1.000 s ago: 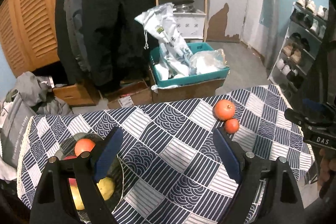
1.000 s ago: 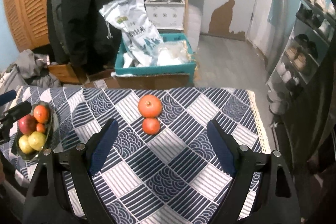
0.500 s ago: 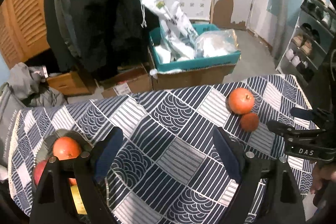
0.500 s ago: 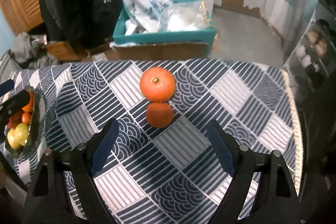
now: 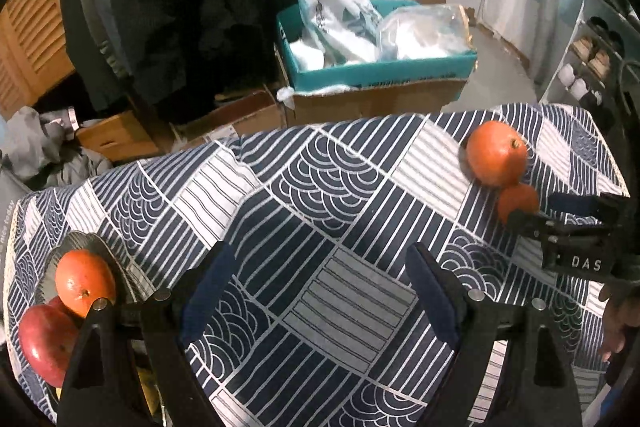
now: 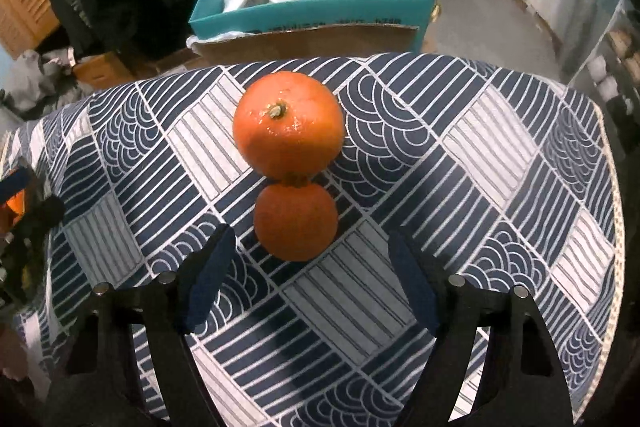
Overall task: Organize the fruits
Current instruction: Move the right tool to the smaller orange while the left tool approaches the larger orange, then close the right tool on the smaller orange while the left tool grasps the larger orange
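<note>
Two oranges lie touching on the patterned tablecloth (image 6: 500, 155): a large orange (image 6: 288, 125) behind and a small orange (image 6: 295, 221) in front. My right gripper (image 6: 310, 247) hovers just before the small orange, its jaws closing, and the fruit sits just ahead of the fingertips, untouched. In the left wrist view the large orange (image 5: 496, 153) and small orange (image 5: 518, 201) lie at the right, with the right gripper (image 5: 552, 213) beside them. My left gripper (image 5: 320, 267) stands open over bare cloth. A dark bowl (image 5: 80, 241) at the left holds an orange (image 5: 84, 281) and a red apple (image 5: 46, 341).
Beyond the table's far edge stands a teal box (image 6: 312, 13) with white bags on a cardboard carton. Dark coats (image 5: 168, 7) hang at the back left. A shoe rack (image 5: 596, 55) lines the right wall. A hand (image 5: 616, 327) shows at the right edge.
Both grippers have dropped closer to the table and tipped downward. The right one has closed in on the two oranges and its jaws have narrowed a little.
</note>
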The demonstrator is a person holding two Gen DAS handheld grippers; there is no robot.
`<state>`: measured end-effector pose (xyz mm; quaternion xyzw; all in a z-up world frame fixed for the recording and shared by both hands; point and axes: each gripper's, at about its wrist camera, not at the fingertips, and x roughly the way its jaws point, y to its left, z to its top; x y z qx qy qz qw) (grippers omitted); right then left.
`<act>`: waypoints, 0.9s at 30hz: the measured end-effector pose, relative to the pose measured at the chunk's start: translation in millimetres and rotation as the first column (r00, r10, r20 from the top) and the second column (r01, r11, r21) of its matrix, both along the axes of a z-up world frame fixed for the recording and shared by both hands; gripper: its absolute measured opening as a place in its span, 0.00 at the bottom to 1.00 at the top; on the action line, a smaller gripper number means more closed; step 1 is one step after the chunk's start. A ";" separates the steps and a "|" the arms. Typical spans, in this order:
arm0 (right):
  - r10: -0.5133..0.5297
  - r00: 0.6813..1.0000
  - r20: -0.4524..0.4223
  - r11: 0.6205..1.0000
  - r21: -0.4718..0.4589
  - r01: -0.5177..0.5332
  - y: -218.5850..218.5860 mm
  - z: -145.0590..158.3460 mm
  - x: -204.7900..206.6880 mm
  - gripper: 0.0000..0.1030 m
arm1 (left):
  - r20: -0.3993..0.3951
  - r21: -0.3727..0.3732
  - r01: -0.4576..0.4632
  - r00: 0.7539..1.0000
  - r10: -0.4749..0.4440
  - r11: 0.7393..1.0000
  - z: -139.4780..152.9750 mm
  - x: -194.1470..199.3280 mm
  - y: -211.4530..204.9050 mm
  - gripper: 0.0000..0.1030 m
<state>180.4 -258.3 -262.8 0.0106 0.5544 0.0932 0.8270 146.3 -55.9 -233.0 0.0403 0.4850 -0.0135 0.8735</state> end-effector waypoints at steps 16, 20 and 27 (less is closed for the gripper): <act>0.003 1.000 0.000 1.000 0.020 -0.003 -1.9 -1.7 -8.7 0.42 | -0.005 -0.034 0.012 1.000 -0.013 0.999 5.3 -2.7 -6.5 0.86; -0.023 1.000 0.018 1.000 0.011 0.023 -15.9 8.7 -16.9 0.42 | -0.008 -0.062 0.015 1.000 -0.015 0.998 9.2 -3.6 -11.7 0.86; -0.059 0.996 0.066 0.998 0.000 0.059 -37.8 28.8 -30.4 0.42 | -0.021 -0.102 0.025 0.999 -0.028 0.994 10.8 -1.2 -30.2 0.86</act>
